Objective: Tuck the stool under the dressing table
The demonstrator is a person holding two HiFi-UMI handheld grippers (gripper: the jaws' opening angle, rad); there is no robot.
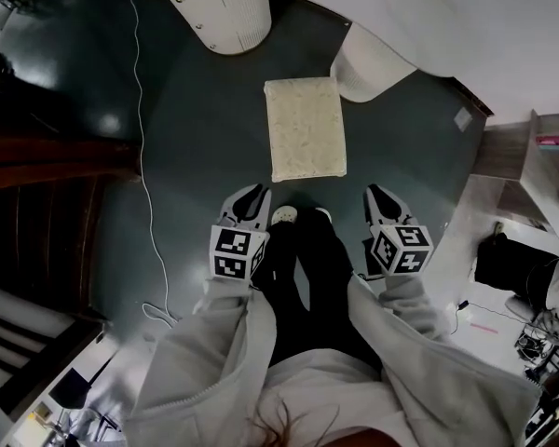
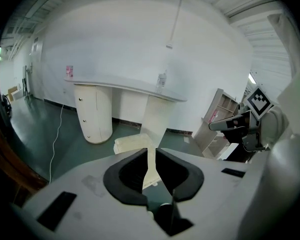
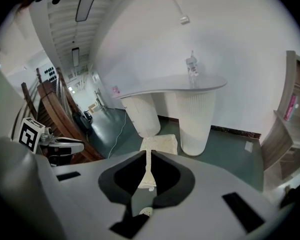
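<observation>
No legible text, coded square markers on left cube (image 1: 235,253) and right cube (image 1: 402,248), pink shelf label (image 1: 553,141) unreadable.

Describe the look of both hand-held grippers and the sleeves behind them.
The left hand-held gripper and right hand-held gripper are pale grey with black jaws; each carries a white cube with black square markers. The sleeves are light grey, loose.
</observation>
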